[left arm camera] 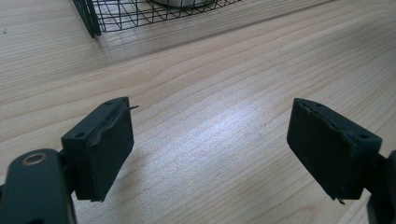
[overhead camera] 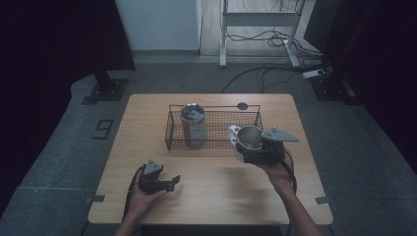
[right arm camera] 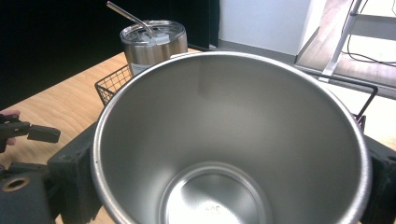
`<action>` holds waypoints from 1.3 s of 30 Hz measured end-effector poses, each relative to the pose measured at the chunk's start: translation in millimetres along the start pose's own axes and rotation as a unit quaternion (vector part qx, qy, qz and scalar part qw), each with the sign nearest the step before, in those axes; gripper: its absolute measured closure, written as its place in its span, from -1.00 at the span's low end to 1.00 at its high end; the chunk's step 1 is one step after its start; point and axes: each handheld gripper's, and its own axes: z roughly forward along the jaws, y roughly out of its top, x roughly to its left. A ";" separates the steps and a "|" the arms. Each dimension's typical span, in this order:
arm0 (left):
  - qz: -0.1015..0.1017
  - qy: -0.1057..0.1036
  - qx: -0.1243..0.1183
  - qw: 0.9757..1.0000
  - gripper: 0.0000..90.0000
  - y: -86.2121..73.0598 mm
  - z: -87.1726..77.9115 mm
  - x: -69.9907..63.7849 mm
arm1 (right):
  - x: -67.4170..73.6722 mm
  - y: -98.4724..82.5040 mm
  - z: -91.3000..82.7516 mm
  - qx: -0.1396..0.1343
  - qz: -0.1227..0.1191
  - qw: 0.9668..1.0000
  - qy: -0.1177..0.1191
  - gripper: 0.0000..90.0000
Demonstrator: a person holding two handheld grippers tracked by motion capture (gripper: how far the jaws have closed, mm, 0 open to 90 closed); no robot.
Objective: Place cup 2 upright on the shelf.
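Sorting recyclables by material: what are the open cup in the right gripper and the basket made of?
The open silver cup looks like brushed stainless steel: dull grey sheen, soft reflections inside. The black mesh basket appears to be thin metal wire, probably coated or painted matte black.

Silver cup (right arm camera: 224, 154), black wire basket (overhead camera: 214, 129)

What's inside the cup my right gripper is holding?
Nothing: the cup looks empty, bare steel down to its bottom, which has a faint stamped mark. The right gripper clamps its outside. The near part of the bottom is cut off.
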 end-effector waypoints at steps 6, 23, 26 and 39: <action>0.000 0.000 -0.002 1.000 -0.66 -0.1 0.1 -0.7 | -1.0 5.8 1.9 -0.003 -0.002 1.000 0.001 -0.85; 0.001 -0.003 0.002 1.000 -0.66 -0.8 0.9 -1.2 | -10.8 19.3 15.7 0.006 -0.008 1.000 -0.008 -0.86; 0.001 -0.004 0.001 1.000 -0.66 -0.7 0.6 -1.4 | -12.6 22.1 18.3 0.005 -0.007 1.000 -0.010 -0.85; 0.002 -0.007 -0.001 1.000 -0.66 -0.5 -0.3 -2.7 | -18.0 29.6 30.0 0.010 -0.004 1.000 -0.011 -0.85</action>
